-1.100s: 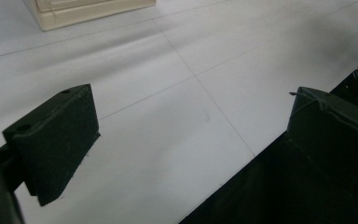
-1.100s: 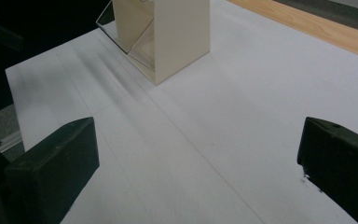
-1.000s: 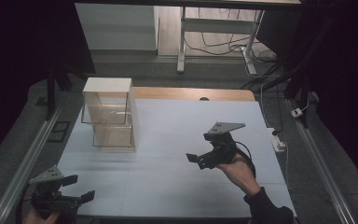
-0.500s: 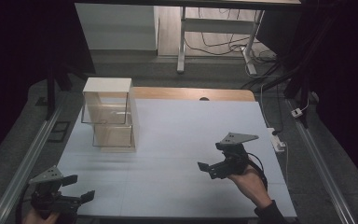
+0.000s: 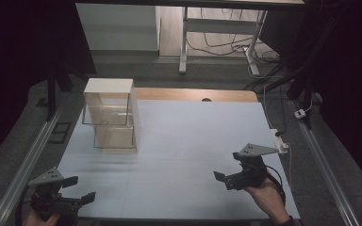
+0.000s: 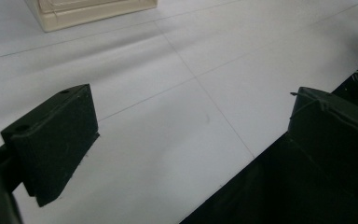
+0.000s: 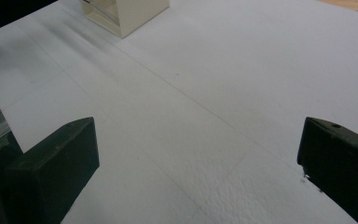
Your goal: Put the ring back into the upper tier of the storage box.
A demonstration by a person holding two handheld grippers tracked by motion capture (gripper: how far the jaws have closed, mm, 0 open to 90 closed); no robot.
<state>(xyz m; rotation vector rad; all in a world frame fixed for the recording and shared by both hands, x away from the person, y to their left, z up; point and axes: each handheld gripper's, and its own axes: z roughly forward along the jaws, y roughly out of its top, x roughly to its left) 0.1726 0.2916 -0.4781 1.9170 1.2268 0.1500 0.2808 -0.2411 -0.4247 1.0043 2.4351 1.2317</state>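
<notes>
A small shelf unit [image 5: 109,114] with a white top and clear walls stands on the white table sheet [image 5: 188,136] at the back left. Its cream base shows at the top of the left gripper view [image 6: 93,10] and the right gripper view [image 7: 127,13]. My left gripper [image 5: 81,189] hovers at the table's near left corner, open with nothing between its jaws [image 6: 191,135]. My right gripper [image 5: 223,180] is held by a hand near the front right, also open and empty [image 7: 196,158]. Both point toward the table's middle.
A strip of bare wood [image 5: 195,95] runs along the table's far edge. A white plug block [image 5: 281,140] with a cable sits at the right edge. Metal rails [image 5: 28,160] flank both sides. A desk frame [image 5: 184,42] and cables stand on the floor behind.
My right gripper has drawn back toward the near edge and slightly right, still open. The left gripper has hardly moved.
</notes>
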